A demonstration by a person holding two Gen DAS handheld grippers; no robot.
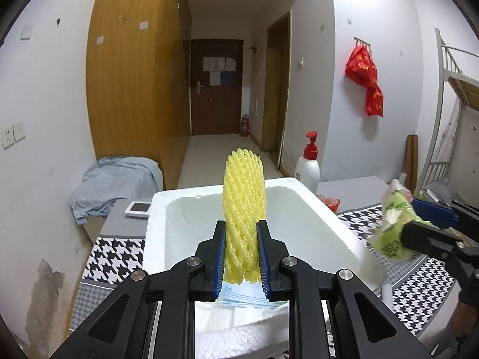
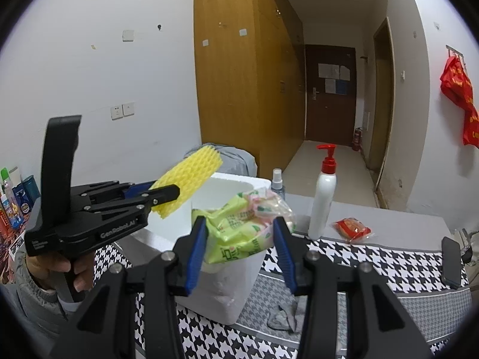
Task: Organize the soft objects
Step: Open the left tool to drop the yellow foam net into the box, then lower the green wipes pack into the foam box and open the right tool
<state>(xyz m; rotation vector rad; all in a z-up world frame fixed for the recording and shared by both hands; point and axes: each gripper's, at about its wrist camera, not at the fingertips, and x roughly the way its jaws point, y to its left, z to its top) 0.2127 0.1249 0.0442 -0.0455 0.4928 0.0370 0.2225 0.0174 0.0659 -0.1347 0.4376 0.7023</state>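
bottle (image 2: 324, 191) behind box (image 2: 227, 293) — packet (image 2: 351, 229) right

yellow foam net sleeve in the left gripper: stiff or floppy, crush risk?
Yellow foam net stands upright above the left gripper unsupported, so probably springy and light. It narrows where clamped, so it likely compresses easily; being mesh, it should rebound.

foam net (image 1: 244, 206): yellow foam mesh, matt, ribbed and open-weave
foam box (image 1: 338, 230): white polystyrene, matt, grainy surface
snack bag (image 2: 242, 233): thin green plastic film, glossy and crinkled
left gripper (image 1: 242, 257): matt black plastic, blue ribbed pads, bright metal pins
right gripper (image 2: 239, 248): the same matt black plastic, blue pads
tablecloth (image 2: 374, 263): houndstooth woven cloth, matt
pump bottle (image 2: 323, 197): smooth white plastic, slight sheen, red pump
wardrobe (image 1: 134, 68): wood-look, smooth, satin finish
red packet (image 2: 351, 229): glossy plastic wrap
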